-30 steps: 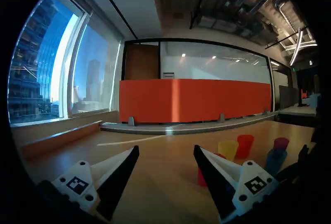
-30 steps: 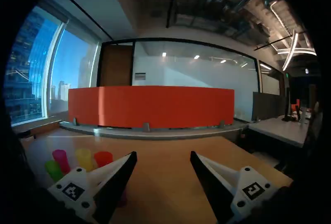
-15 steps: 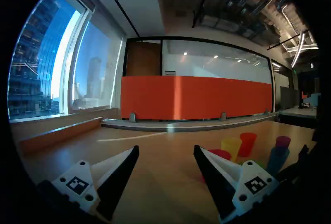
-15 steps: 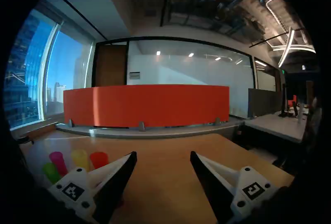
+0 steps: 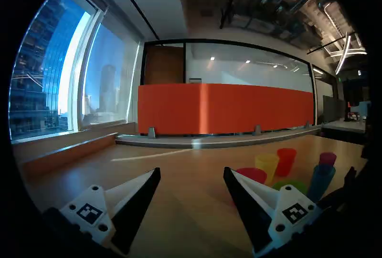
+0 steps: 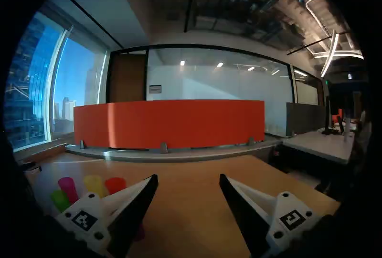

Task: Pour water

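Cups [image 5: 266,162] are emerging from behind the left gripper [image 5: 191,170]; the right gripper [image 6: 188,177] is partly hiding some; both jaws are gaping wide.

Wooden table [image 5: 191,160] across the lower frame. Orange partition [image 5: 224,108] at centre, standing along the table's far edge. Brown door [image 5: 164,65] and glass wall [image 5: 248,69] above the partition. Tall windows [image 5: 47,81] at left, towers outside. Bare pipes [image 5: 286,5] at upper right, strip light [image 5: 344,55] at far right. In the right gripper view, a pale desk [image 6: 320,144] at mid right.
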Tool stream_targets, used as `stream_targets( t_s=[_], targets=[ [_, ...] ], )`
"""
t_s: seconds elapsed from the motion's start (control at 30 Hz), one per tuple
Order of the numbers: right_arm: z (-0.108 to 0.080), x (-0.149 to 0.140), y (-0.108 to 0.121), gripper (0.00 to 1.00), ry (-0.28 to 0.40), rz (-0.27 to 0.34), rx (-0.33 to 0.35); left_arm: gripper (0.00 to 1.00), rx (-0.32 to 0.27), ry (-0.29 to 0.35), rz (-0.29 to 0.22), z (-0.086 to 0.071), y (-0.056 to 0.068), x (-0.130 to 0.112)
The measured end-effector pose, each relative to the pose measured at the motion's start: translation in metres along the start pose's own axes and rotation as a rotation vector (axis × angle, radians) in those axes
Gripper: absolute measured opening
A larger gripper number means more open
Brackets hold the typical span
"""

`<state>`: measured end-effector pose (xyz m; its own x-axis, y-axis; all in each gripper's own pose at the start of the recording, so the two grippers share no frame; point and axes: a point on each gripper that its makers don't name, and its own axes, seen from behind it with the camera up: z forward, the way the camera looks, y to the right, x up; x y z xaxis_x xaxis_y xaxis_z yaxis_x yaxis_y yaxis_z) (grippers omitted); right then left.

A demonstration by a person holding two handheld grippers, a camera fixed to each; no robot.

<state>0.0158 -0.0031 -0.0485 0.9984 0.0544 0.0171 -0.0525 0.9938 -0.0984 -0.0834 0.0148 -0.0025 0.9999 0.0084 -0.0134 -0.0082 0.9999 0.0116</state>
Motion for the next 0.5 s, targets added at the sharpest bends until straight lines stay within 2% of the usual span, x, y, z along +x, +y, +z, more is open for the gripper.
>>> stream_targets(
  t_s=[0.5],
  targets=[
    [-0.0024, 0.0033, 0.0048, 1.00, 0.020, -0.006, 0.001, 0.98, -0.006, -0.003, 0.002, -0.0003, 0.0013, -0.0002]
  ],
)
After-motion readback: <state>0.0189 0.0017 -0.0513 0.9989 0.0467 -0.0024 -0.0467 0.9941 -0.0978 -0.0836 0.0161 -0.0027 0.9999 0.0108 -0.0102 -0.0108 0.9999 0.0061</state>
